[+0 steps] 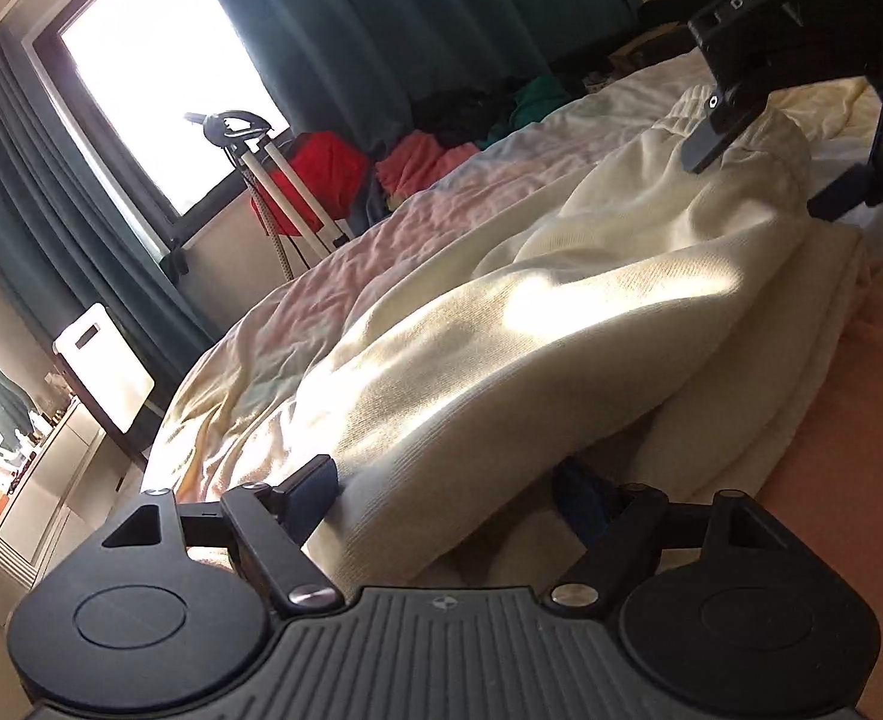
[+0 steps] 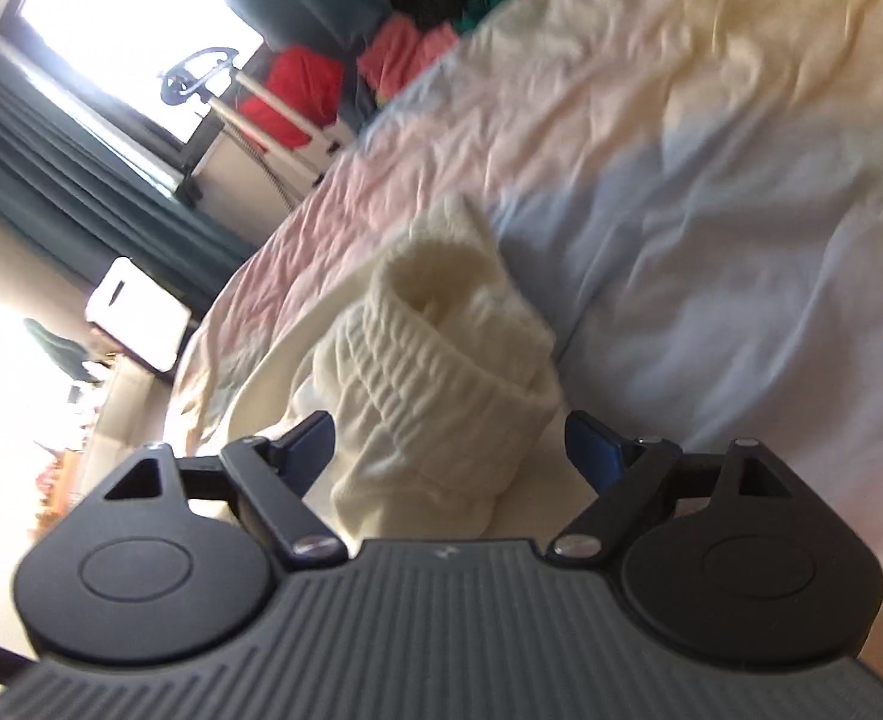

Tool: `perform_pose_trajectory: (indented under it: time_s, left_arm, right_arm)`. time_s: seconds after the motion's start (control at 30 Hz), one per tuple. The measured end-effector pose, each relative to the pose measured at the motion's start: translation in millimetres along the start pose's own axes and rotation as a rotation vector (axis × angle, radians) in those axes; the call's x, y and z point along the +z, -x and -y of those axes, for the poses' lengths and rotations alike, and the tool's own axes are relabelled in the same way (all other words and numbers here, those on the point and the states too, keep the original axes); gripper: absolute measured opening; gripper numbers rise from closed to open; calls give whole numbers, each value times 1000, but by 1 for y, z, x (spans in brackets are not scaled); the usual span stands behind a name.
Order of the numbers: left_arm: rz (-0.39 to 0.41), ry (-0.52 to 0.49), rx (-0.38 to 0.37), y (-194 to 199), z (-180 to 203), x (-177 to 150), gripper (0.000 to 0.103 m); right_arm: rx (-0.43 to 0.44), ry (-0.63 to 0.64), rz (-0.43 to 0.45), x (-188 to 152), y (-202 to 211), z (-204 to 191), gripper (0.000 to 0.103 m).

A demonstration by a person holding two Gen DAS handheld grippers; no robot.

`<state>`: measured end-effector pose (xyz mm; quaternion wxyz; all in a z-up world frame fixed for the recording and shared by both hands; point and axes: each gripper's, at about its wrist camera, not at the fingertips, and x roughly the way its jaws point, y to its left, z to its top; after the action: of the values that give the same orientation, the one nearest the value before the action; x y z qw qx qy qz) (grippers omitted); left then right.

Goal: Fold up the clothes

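The left gripper (image 1: 447,492) is standing with its blue-tipped fingers (image 1: 312,495) spread wide, a thick fold of the cream garment (image 1: 561,324) lying in the gap between them; the right-hand finger is sitting mostly under the cloth, and whether either pad is pressing the fabric cannot be told. The right gripper (image 2: 450,450) is likewise holding its jaws well apart, with the garment's ribbed elastic waistband (image 2: 441,360) bunching up between them, close to both pads but not visibly pinched. In the left wrist view the right gripper (image 1: 759,174) is hovering over the far end of the same garment, one dark finger tilting down toward the cloth, and whether it is touching cannot be told. The garment is sprawling across the near part of the bed (image 1: 441,204), which is wearing a rumpled pastel sheet (image 2: 711,210). Beyond the bed's far edge, piles of red (image 1: 321,171), coral (image 1: 417,162), green (image 1: 537,96) and dark clothing are resting against teal curtains (image 1: 381,18). Beside those piles, a garment steamer on a white pole (image 1: 285,192) is standing before the bright window (image 1: 159,66). Off the bed's near-left corner, a white panel (image 1: 105,369) is leaning by a cluttered dresser (image 1: 39,474).
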<state>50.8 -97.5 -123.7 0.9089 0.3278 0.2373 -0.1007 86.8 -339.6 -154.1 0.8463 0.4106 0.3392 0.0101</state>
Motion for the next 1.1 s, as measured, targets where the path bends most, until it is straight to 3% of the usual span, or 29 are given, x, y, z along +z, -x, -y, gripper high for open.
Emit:
perform_pose_trajectory:
  time_s: [0.13, 0.2, 0.27, 0.37, 0.5, 0.57, 0.63, 0.73, 0.8, 0.9, 1.03, 1.1]
  left_arm:
    - [26, -55, 0, -3, 3, -4, 70]
    - [43, -106, 11, -2, 5, -7, 60]
    - [62, -157, 23, -1, 6, -10, 48]
    - [76, -174, 7, 2, 1, -12, 39]
    - [98, -177, -22, 14, -10, -14, 23]
    - [107, -199, -42, 22, -11, -18, 21]
    - [85, -216, -82, 23, -8, -22, 21]
    - [39, -265, -124, 19, 2, -30, 21]
    - [28, -254, -130, 15, 0, -30, 22]
    - [11, -215, -145, 11, -5, -29, 22]
    - [-9, -151, -160, 10, -14, -29, 23]
    - [-18, -125, -167, 11, -17, -27, 25]
  right_arm:
    - [-30, 7, 30, -4, -12, 1, 86]
    - [-40, 38, 49, -5, -18, -2, 85]
    - [-66, 97, 72, -4, -20, -8, 63]
    - [-76, 176, 105, 1, -17, -17, 45]
    - [-22, 275, 205, 9, 4, -35, 42]
    - [0, 287, 228, 14, 14, -36, 41]
    - [-10, 278, 217, 15, 17, -29, 41]
    - [-99, 204, 102, 7, -3, -2, 42]
    - [-98, 162, 57, 3, -10, 13, 44]
    - [-69, 135, 33, 9, -8, 16, 55]
    - [-91, 129, -31, 6, -15, 16, 82]
    - [-59, 113, -77, 3, -22, 17, 85]
